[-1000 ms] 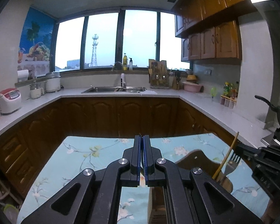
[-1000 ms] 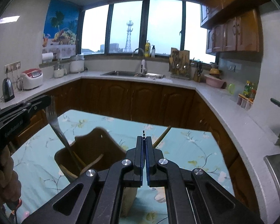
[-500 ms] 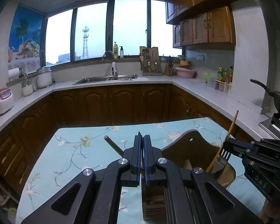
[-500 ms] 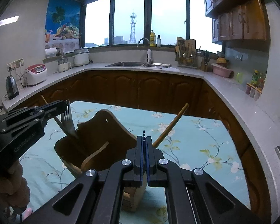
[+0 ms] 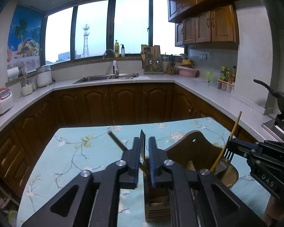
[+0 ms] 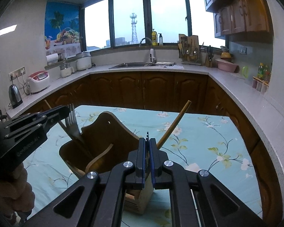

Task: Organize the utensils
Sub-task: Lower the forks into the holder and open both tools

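A wooden utensil holder (image 5: pixel 195 149) (image 6: pixel 108 138) stands on the flowered tablecloth, just beyond both grippers. My left gripper (image 5: pixel 144 138) (image 6: pixel 66 110) has its jaws opening; a metal fork (image 5: pixel 142 142) (image 6: pixel 72 120) stands tines-up between them, with a gap showing beside it. My right gripper (image 6: pixel 147 139) (image 5: pixel 232 142) is parting only to a thin slit, its pads still against a second fork (image 6: pixel 147 134) (image 5: pixel 228 154). Both forks reach down into the holder. Two wooden sticks lean out of it, one (image 5: pixel 234 130) (image 6: pixel 176 123) on the right and another (image 5: pixel 116 141) on the left.
The table's (image 5: pixel 70 151) far edge faces brown cabinets under an L-shaped counter (image 5: pixel 208 90) with a sink (image 5: pixel 108 78). A rice cooker (image 6: pixel 38 81) and a kettle (image 6: pixel 15 95) stand on the left counter, a black pan (image 5: pixel 282 98) at the right. A hand (image 6: pixel 11 191) holds the left gripper.
Both views have tipped down, so the holder and table fill more of them. The left jaws went from shut to visibly apart around its fork. The right jaws show a slightly wider slit.
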Demonstrator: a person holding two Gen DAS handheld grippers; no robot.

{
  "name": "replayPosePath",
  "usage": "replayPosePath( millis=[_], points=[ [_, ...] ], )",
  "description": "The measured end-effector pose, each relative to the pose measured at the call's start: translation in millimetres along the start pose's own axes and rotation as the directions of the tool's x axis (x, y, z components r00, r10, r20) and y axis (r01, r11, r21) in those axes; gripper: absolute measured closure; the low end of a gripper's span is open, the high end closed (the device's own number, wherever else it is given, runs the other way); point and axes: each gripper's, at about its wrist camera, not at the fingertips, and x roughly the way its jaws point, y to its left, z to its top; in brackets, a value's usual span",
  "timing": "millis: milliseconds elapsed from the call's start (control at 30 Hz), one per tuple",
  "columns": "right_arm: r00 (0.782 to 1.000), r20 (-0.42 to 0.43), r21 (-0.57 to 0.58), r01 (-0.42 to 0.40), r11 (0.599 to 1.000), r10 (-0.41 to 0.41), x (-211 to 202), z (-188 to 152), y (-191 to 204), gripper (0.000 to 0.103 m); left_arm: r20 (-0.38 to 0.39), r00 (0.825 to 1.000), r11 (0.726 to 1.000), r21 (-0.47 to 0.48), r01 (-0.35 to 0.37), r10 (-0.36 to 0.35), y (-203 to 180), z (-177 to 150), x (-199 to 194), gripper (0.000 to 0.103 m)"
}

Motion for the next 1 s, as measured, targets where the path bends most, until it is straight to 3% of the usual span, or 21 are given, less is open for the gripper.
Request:
replayPosePath(
  millis=[100,300,367,400,467,533,633,867,1000],
  points=[
    [1.0,0.011,0.011,-0.001,1.0,0.001,-2.7,0.5,-0.8,0.096,0.01,1.0,1.0,0.005,-0.001,0.001,-0.8,0.2,-1.3,0.086],
    [0.999,0.046,0.038,0.001,0.999,-0.003,-11.4,2.7,-7.1,0.082,0.015,1.0,1.0,0.007,-0.002,0.001,-2.9,-4.1,-4.8,0.079],
    [0.998,0.058,0.047,0.0,0.999,-0.002,-14.5,1.9,-8.0,0.063,0.016,1.0,1.0,0.006,0.004,-0.004,-3.8,-5.8,-6.4,0.071],
    [0.998,0.066,0.052,-0.001,0.999,-0.002,-16.4,1.8,-9.1,0.061,0.021,1.0,1.0,0.008,-0.001,0.0,-4.8,-6.1,-8.5,0.068],
    [0.997,0.08,0.06,0.0,0.998,-0.005,-21.0,2.1,-11.1,0.06,0.036,0.999,1.0,0.006,-0.022,0.022,-5.0,-6.6,-13.0,0.052],
    [0.995,0.098,0.067,0.002,0.998,-0.008,-26.1,2.9,-12.5,0.06,0.045,0.999,1.0,0.0,-0.02,0.02,-5.2,-8.5,-16.2,0.046],
    [0.992,0.123,0.077,0.003,0.997,-0.013,-33.3,3.3,-14.9,0.046,0.045,0.999,1.0,-0.009,-0.018,0.019,-4.4,-11.5,-20.6,0.044],
    [0.991,0.132,0.108,-0.009,0.994,-0.005,-42.4,1.2,-20.3,0.035,0.042,0.999,0.999,-0.044,-0.012,0.014,2.4,-17.3,-35.9,0.033],
    [0.992,0.128,0.122,-0.015,0.992,0.0,-51.3,-5.7,-19.7,0.032,0.0,1.0,0.998,-0.063,-0.014,0.014,8.5,-18.3,-45.7,0.029]
  ],
)
